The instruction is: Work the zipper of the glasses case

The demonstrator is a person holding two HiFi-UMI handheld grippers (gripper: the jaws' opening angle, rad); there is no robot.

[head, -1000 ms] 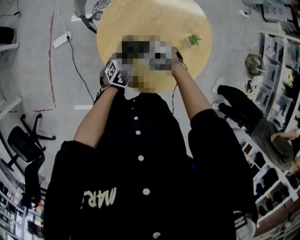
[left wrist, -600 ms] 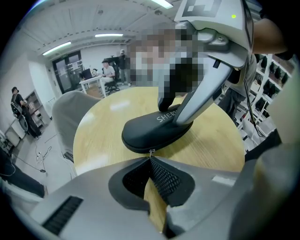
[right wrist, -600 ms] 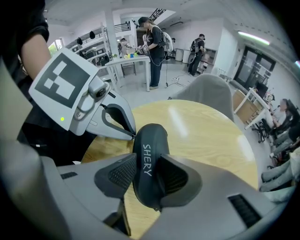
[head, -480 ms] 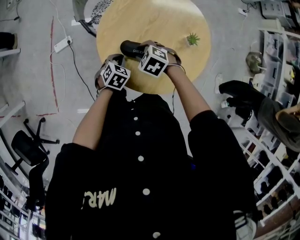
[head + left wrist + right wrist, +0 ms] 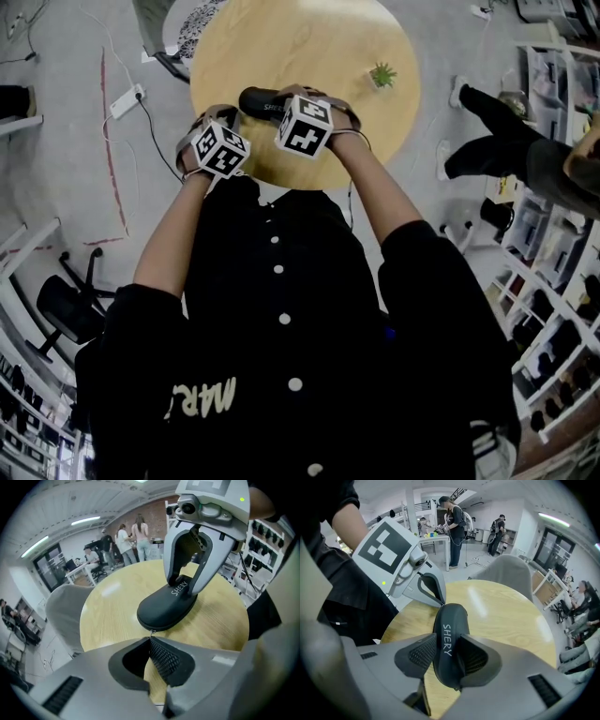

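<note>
A black glasses case (image 5: 166, 604) marked SHERY lies lengthwise over the near edge of the round wooden table (image 5: 309, 47). My right gripper (image 5: 449, 656) is shut on the case (image 5: 449, 639), with a pad on each long side. In the left gripper view the right gripper (image 5: 192, 569) straddles the far half of the case. My left gripper (image 5: 151, 639) is shut, its tips pinching the small metal zipper pull (image 5: 151, 632) at the case's near end. From the head view both marker cubes (image 5: 220, 150) (image 5: 305, 125) sit side by side over the case (image 5: 258, 101).
A small potted plant (image 5: 382, 75) stands at the table's right side. A grey chair (image 5: 506, 569) is at the table's far edge. A power strip and cables (image 5: 125, 101) lie on the floor at left. Shelves (image 5: 553, 84) and a walking person are at right.
My left gripper has shifted slightly left, away from the right one. The case and right gripper stay put. The person at the right edge has walked on.
</note>
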